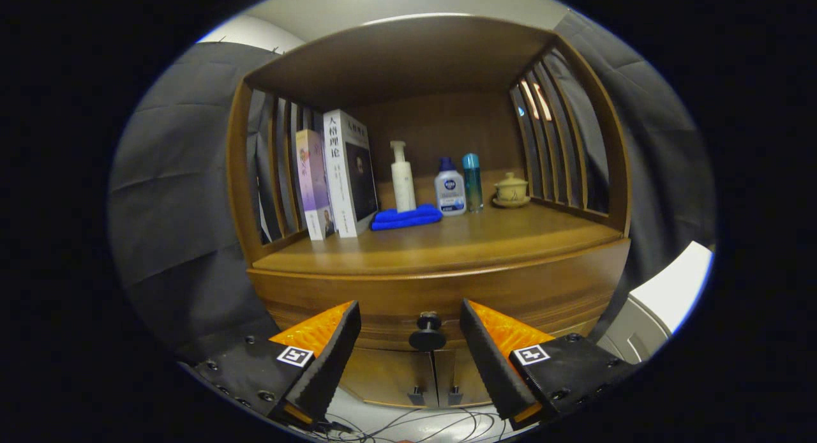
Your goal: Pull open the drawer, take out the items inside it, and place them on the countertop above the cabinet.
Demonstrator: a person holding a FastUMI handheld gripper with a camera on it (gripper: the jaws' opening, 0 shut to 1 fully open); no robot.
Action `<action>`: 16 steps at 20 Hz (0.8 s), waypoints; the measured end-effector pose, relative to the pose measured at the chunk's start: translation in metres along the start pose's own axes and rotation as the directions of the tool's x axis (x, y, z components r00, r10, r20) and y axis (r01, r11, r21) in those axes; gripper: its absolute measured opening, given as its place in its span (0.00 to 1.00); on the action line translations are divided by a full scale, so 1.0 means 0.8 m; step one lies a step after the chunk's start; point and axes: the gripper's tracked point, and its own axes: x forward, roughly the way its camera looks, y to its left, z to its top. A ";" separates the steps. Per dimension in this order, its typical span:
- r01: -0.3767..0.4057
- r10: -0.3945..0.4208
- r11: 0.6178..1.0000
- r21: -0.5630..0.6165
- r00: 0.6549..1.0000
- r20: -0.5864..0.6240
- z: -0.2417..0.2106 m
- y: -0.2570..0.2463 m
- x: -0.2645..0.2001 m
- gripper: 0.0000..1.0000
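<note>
The gripper [410, 360] has its fingers apart, holding nothing. The drawer knob [427, 333] sits between the two fingertips, a bit ahead of them, w/ a gap on each side. The drawer [408, 302] is shut, its front flush under the countertop [447, 242] edge. Below the knob are two cabinet doors [389, 376] w/ small handles, closed.

On the countertop, near the back: two books [335, 175] upright at the left side, a folded blue cloth [406, 217] beside them, a white pump bottle [402, 178] standing just behind the cloth, then a white bottle w/ blue cap [450, 187], a teal bottle [472, 181], and a lidded cup on saucer [511, 190] toward the right side. Cables [408, 427] lie on the floor under the fingers.
</note>
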 end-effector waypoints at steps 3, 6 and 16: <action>0.011 -0.011 1.000 -0.002 0.998 -0.056 -0.022 -0.003 0.020 0.98; 0.025 -0.025 1.000 0.002 0.994 -0.103 -0.043 -0.009 0.037 0.94; 0.067 -0.081 0.993 -0.095 0.985 -0.152 -0.064 -0.024 0.058 0.48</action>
